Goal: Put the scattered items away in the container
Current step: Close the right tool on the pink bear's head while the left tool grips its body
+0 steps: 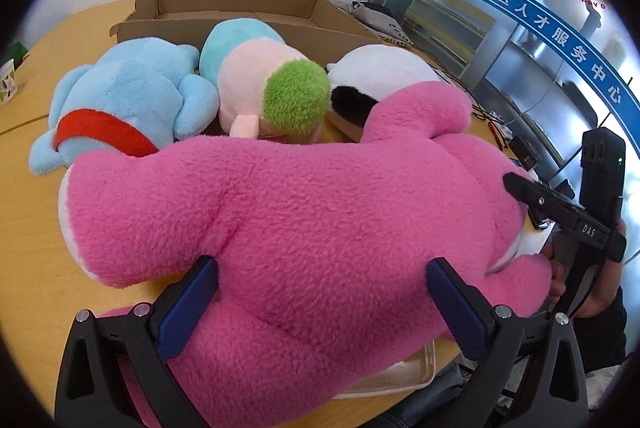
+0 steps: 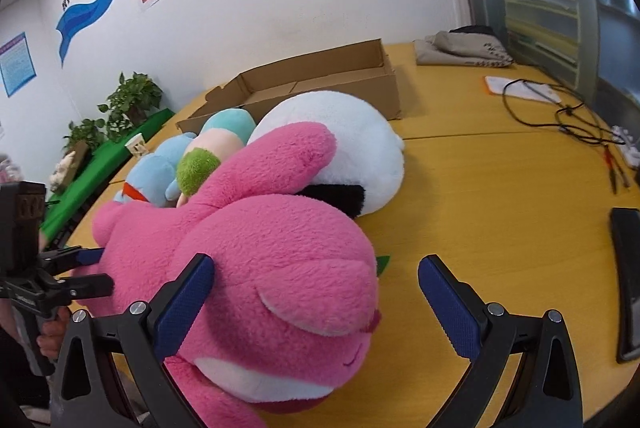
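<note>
we have the left tool (image 1: 322, 302) nearest, blue-padded fingers spread wide on either side of the big hot-pink plush bear (image 1: 280, 220), one pad against each flank of its body; the plush is not squeezed, so the tool reads as released, not clamped. the right tool (image 2: 316, 302) is also spread apart: its left pad (image 2: 186, 302) touches the side of the bear's head, its right pad hangs over bare bench with nothing in it. in the left view we see the right tool's black tip (image 1: 532, 193) pressing at the bear's head end, and a hand (image 1: 560, 276) on its handle. the bear lies flat on the round yellow wooden bench (image 2: 480, 195), near its front edge, one arm stretched toward the other toys.

just behind the bear, touching it, we see three more plush toys in a row: a light blue plush with a red collar (image 1: 132, 99) on the left, a pink and mint plush with a green fuzzy tuft (image 1: 272, 87) in the middle, and a white plush with a black patch (image 2: 340, 143) on the right. all four toys are on the bench, outside the container.

behind them sits the shallow brown cardboard box (image 2: 340, 83), flaps up, the part we can see inside holding nothing. further right on the bench lie black cables (image 2: 560, 111), a grey folded cloth bag (image 2: 460, 47) and a dark flat device (image 2: 632, 280) at the edge.
</note>
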